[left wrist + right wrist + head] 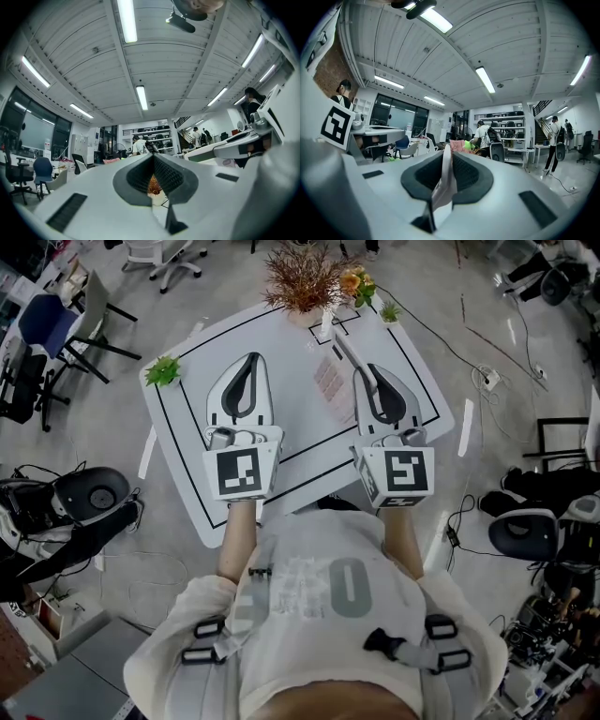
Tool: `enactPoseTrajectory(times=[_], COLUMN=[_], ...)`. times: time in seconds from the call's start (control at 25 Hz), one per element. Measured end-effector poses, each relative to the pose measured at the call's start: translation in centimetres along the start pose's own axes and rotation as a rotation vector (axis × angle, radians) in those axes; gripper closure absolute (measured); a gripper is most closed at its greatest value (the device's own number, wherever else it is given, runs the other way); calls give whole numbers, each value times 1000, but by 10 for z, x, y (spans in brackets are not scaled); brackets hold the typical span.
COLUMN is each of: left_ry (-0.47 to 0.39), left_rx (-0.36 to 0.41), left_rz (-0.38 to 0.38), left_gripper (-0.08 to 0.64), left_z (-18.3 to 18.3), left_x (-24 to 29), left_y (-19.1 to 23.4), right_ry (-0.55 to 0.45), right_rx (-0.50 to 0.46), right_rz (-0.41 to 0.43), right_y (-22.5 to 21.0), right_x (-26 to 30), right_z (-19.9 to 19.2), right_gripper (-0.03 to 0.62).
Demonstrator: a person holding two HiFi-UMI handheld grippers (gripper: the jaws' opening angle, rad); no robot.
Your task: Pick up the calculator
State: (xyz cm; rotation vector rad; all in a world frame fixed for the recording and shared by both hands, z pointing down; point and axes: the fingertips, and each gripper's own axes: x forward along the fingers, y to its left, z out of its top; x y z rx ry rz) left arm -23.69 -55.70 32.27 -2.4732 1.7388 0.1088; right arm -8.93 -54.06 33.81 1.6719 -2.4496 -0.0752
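The calculator (330, 388), a flat pale slab with pinkish keys, hangs above the white table (187, 474), and my right gripper (362, 371) is shut on it. In the right gripper view the calculator (444, 185) shows edge-on as a thin white strip clamped between the dark pads of the right gripper (447, 155). My left gripper (251, 360) is held level beside it at the left, shut with nothing in it. In the left gripper view the tips of the left gripper (153, 157) meet, and a dried plant shows through the slit below them.
At the table's far edge stand a brown dried bouquet (305, 279), an orange flower (354, 282) and a small green plant (389, 312). Another green plant (164, 371) sits at the left corner. Office chairs (42, 329) stand left; cables (487, 381) lie on the floor right.
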Motion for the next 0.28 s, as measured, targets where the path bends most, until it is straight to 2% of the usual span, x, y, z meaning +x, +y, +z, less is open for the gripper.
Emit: enactPoseTrajectory(times=[0.28], left_ry=[6], left_rx=[-1], left_rz=[-8], left_gripper=[540], left_z=[-5], left_x=[5], left_y=[-3], right_ry=[0], right_rx=[2], right_rz=[1], right_y=[-3], right_x=[0], right_z=[-4], right_gripper=[532])
